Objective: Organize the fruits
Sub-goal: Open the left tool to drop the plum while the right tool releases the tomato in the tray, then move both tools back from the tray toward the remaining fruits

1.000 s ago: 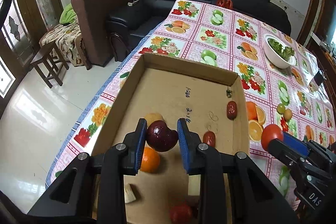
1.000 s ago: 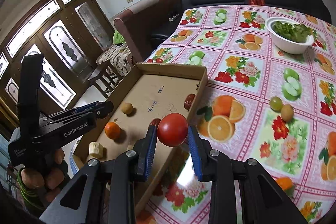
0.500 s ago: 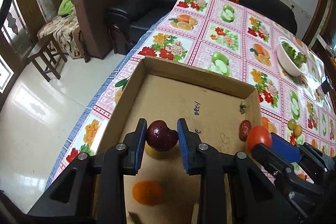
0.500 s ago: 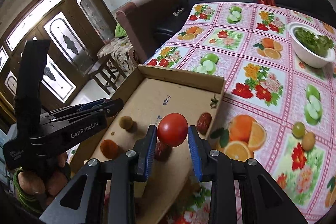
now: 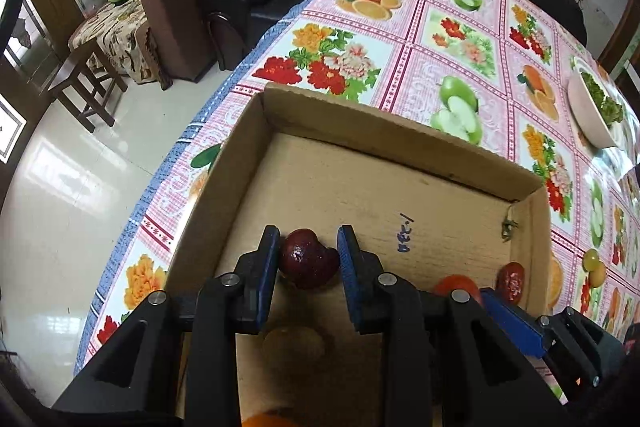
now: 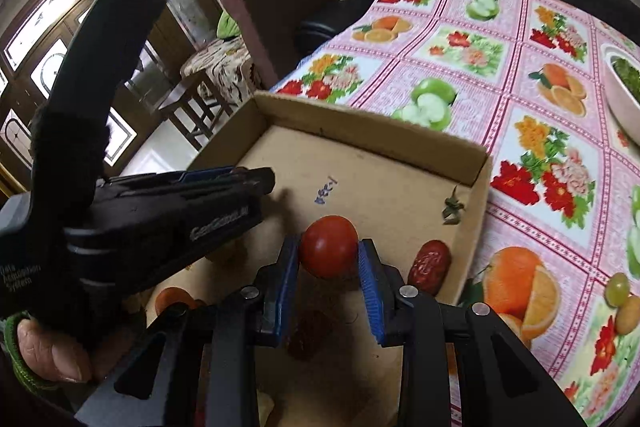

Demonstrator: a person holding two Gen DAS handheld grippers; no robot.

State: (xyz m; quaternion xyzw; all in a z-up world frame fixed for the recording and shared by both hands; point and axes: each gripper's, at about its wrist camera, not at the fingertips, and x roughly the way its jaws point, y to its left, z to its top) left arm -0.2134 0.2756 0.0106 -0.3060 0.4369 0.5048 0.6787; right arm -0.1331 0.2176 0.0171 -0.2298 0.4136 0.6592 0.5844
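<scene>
Above a cardboard box [image 5: 400,155] on the floral-clothed bench [image 5: 472,75]: left claw [image 5: 309,259] clamped on a dark red plum [image 5: 308,264], lower centre of frame; right claw [image 6: 329,261] clamped on a red tomato [image 6: 329,245], centre of frame. Both likely light, smooth-skinned, easily bruised; best gripped gently across the widest middle, as now. Red date [image 6: 430,265] lying by the box's right wall.

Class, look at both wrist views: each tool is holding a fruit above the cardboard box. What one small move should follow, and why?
Probably lower the left tool a little and set its dark red plum-like fruit on the bare floor of the shallow brown cardboard box. The fruit is clamped above open cardboard, and the right tool, gripping the round red tomato, hangs close alongside, so a short straight drop seems safest.
</scene>
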